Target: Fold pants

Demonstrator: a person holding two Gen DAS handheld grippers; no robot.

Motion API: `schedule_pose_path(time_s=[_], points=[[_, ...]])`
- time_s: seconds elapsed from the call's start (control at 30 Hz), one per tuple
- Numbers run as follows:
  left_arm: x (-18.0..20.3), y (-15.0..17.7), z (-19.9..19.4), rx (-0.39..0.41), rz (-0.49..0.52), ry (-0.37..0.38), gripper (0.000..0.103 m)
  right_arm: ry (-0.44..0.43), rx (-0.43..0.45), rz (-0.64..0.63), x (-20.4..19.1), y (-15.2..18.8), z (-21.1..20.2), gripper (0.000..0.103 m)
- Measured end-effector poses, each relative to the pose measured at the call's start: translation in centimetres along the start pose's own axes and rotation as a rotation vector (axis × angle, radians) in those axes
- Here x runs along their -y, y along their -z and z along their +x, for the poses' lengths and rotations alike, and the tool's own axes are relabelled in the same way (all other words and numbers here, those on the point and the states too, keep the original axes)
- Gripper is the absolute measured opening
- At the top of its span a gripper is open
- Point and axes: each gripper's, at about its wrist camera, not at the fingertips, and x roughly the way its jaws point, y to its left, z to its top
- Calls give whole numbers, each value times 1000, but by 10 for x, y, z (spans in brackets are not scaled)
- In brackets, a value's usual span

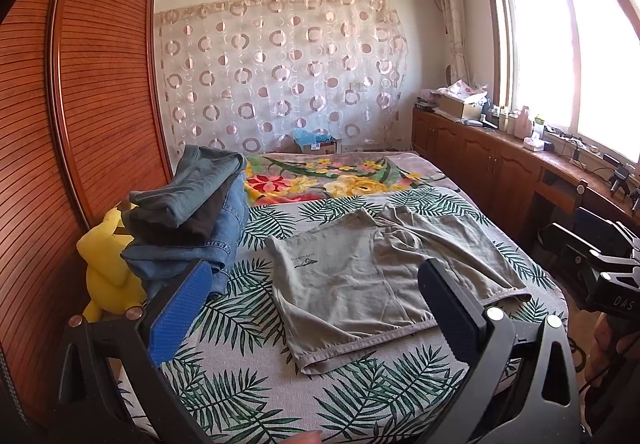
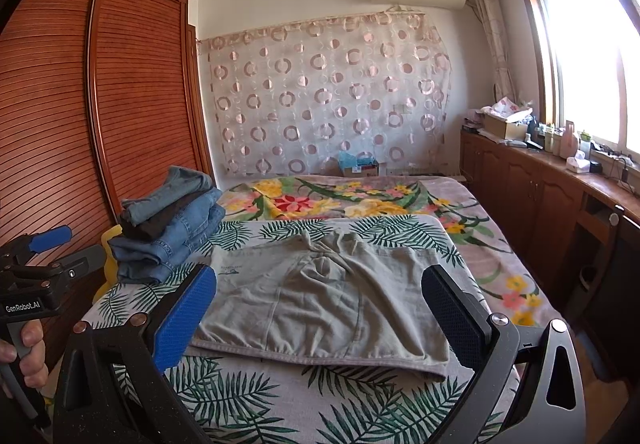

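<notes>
Grey-green shorts (image 1: 380,276) lie folded flat on the leaf-print bed cover (image 1: 240,384), also seen in the right wrist view (image 2: 320,308). My left gripper (image 1: 316,308) is open and empty, held above the near edge of the bed, short of the shorts. My right gripper (image 2: 320,312) is open and empty, also held back from the shorts near the bed's front edge. The left gripper appears in the right wrist view at far left (image 2: 40,264); the right gripper appears in the left wrist view at far right (image 1: 600,264).
A stack of folded jeans and dark pants (image 1: 192,220) sits at the bed's left, beside a yellow plush toy (image 1: 108,268). A wooden wardrobe (image 1: 80,124) stands on the left, low cabinets (image 1: 500,164) under the window on the right. A floral blanket (image 1: 340,176) covers the far bed.
</notes>
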Motion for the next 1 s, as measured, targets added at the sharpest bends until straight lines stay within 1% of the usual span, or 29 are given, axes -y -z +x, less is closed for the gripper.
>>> schedule_pose_path(time_s=[1.0], points=[[-4,-4,-6,16,2,-5,103,-2,5,-1,-1,-3,-2,103]])
